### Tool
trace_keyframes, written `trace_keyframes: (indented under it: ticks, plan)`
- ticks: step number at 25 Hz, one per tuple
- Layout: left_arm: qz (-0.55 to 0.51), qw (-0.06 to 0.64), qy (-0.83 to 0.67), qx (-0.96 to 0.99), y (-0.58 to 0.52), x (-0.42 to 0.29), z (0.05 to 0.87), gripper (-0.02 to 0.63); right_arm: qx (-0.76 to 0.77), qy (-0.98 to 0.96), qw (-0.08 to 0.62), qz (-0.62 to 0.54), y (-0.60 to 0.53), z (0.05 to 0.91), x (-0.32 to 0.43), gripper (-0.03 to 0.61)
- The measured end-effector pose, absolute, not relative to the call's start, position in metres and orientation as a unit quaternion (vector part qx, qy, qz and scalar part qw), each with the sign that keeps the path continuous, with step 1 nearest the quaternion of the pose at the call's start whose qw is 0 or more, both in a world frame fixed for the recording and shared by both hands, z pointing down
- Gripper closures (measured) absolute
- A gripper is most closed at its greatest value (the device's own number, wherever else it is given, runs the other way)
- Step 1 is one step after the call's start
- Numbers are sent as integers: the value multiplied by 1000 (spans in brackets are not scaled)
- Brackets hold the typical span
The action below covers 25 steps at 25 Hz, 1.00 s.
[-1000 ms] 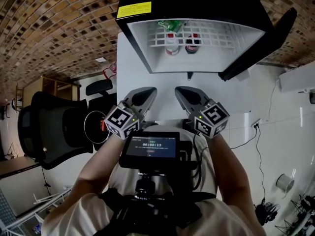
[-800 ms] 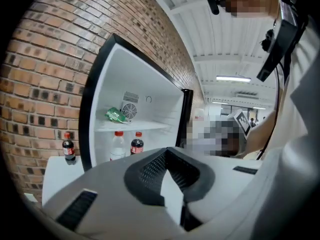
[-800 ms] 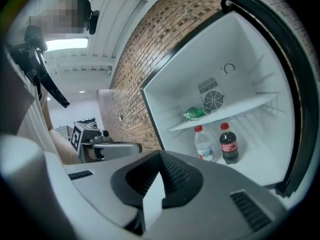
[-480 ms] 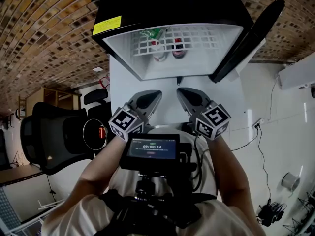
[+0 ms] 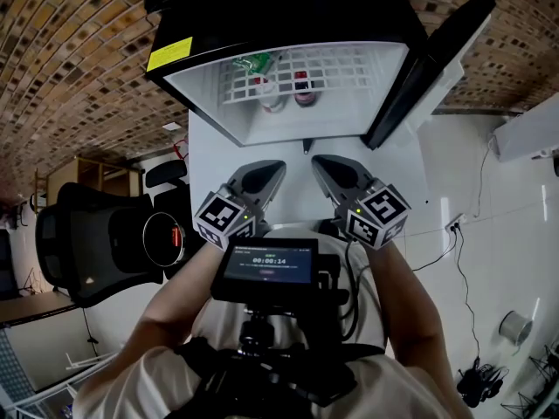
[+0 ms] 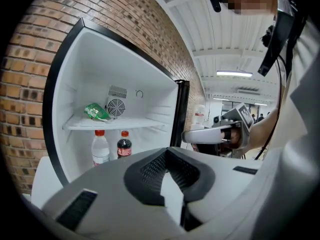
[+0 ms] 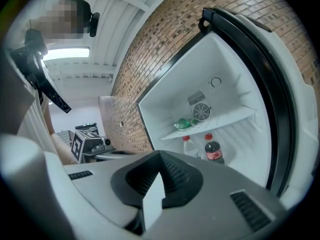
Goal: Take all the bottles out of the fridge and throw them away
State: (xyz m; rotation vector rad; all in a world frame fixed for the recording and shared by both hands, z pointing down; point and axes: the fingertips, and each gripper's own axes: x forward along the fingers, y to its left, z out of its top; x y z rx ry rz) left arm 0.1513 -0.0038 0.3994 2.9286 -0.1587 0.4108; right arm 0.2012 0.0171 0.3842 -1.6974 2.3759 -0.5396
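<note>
A small black fridge (image 5: 183, 81) stands open on a white table, its door (image 5: 428, 59) swung to the right. On its floor stand a clear bottle (image 5: 269, 94) and a dark cola bottle (image 5: 302, 88), both red-capped. The left gripper view shows the clear bottle (image 6: 100, 148) and the cola bottle (image 6: 124, 145) side by side under the shelf. My left gripper (image 5: 271, 168) and right gripper (image 5: 321, 162) are both shut and empty. They hover side by side, short of the fridge opening and pointing at it. In the right gripper view the clear bottle (image 7: 190, 148) and cola bottle (image 7: 213, 150) stand beyond my shut jaws.
A green packet (image 5: 251, 62) lies on the white wire shelf above the bottles. A black office chair (image 5: 96, 234) stands at the left of the table (image 5: 210, 164). Cables trail over the white floor at the right. A brick wall backs the fridge.
Both grippers have moved nearer the open fridge, which now shows larger and further left in the head view. Both stay shut and empty.
</note>
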Motion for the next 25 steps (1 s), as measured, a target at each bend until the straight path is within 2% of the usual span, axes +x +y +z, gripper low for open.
trace_keyframes:
  ticks: [17, 25]
  plan:
    - [124, 76, -61, 988, -5, 161, 392, 612, -561, 800, 87, -193, 13, 391, 209, 575]
    - [102, 92, -54, 989, -12, 159, 386, 611, -570, 793, 91, -194, 6, 389, 208, 575]
